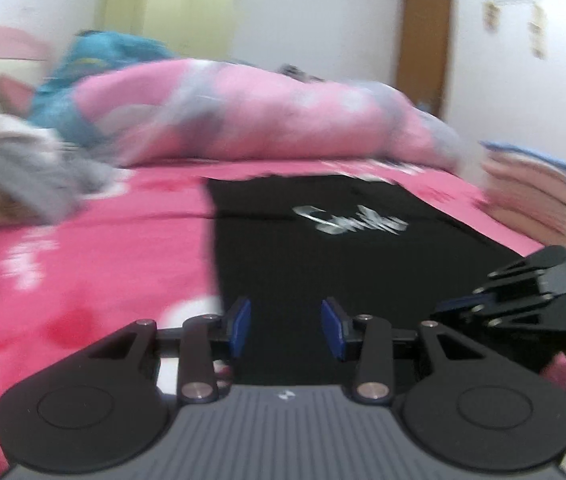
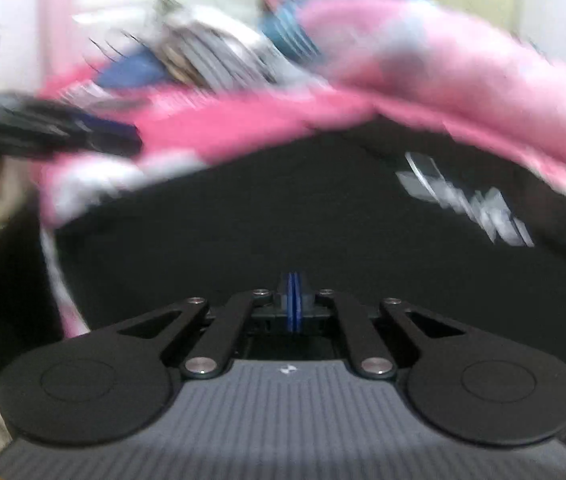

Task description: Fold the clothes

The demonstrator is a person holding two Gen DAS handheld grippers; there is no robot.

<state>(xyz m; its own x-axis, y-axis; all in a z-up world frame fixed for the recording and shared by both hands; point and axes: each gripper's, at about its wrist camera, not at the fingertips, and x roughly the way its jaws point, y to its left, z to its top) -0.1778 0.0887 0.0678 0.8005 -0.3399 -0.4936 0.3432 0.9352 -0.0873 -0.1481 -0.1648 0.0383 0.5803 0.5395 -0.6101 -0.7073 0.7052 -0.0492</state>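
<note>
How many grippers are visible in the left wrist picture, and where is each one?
2. The left gripper is at the bottom centre, open over the black garment. The right gripper enters from the right edge, near the garment's right side.

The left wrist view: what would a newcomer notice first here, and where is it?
First, the black garment with a silver print, lying flat on the bright pink bedsheet at the centre. Behind it a pink quilt lies heaped across the bed. In the foreground the left gripper is open above the garment's near edge.

White walls, a brown door, a pale yellow wardrobe, pink-sheeted bed
</note>
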